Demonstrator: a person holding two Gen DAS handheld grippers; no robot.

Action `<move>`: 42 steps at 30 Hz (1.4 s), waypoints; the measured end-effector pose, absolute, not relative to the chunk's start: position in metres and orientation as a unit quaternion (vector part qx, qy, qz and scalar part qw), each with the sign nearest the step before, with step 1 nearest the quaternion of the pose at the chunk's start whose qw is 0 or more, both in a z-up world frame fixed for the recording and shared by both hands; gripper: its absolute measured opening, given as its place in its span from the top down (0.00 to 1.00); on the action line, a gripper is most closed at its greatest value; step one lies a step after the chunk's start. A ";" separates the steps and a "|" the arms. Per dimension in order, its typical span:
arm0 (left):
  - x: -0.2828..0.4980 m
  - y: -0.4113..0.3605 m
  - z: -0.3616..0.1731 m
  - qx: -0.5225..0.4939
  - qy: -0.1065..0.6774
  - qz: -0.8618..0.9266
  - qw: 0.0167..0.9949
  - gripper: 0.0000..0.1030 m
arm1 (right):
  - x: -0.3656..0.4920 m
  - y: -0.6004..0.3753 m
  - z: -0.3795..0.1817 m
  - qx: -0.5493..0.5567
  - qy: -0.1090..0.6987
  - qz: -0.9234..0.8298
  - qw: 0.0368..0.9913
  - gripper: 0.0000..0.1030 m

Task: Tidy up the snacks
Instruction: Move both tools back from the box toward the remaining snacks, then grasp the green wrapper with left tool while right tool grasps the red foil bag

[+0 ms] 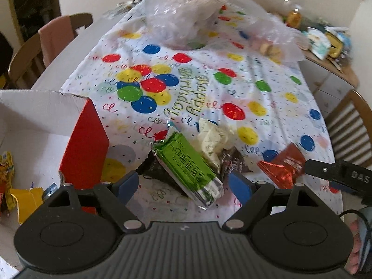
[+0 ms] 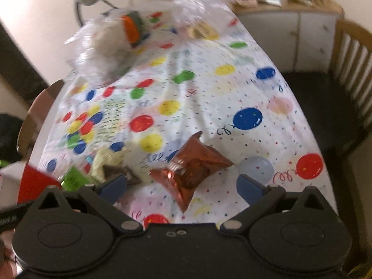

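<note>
In the left wrist view, my left gripper (image 1: 183, 186) stands open and holds nothing. The green bar (image 1: 188, 169) lies low in the centre of the frame, between the two blue pads, on top of a dark packet (image 1: 153, 167). A pale wrapper (image 1: 214, 141) and a second dark packet (image 1: 233, 161) touch it on the right. The box (image 1: 83, 139), white inside and red outside, is at the left edge, with yellow snacks (image 1: 23, 195) already in it. I think the risk here is a double pick: if I close now, the pads can catch the dark packet under the bar, or push the bar off the pile. The red corner of the box is near my left pad, so I may bump it.

In the right wrist view, my right gripper (image 2: 183, 186) is also open wide and empty. The red packet (image 2: 193, 167) lies in the lower centre, alone on the cloth (image 2: 232, 93), between the pads. It looks puffed and shiny, so I judge it can slip or crush. The other gripper is just beside at the lower left, and the two may collide. The picture is blurred, so my aim is not sure.
</note>
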State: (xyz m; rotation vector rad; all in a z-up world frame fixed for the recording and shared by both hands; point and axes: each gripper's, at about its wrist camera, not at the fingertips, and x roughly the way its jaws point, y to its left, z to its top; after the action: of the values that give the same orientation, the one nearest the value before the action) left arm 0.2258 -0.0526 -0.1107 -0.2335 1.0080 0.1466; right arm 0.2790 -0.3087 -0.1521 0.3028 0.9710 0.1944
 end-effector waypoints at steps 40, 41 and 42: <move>0.286 -0.028 -0.162 -0.208 0.525 0.159 0.810 0.49 | 0.322 -0.307 -0.199 0.190 0.506 0.044 0.840 0.57; 0.283 -0.027 -0.162 -0.210 0.524 0.157 0.810 0.51 | 0.320 -0.307 -0.198 0.189 0.505 0.045 0.841 0.57; 0.280 -0.026 -0.161 -0.212 0.524 0.155 0.810 0.51 | 0.318 -0.308 -0.197 0.188 0.503 0.047 0.842 0.57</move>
State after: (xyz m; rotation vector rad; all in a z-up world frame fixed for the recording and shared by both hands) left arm 0.2805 -0.0265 -0.1614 -0.4530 1.1202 0.3321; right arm 0.3176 -0.3075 -0.1968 0.3969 1.0627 0.0987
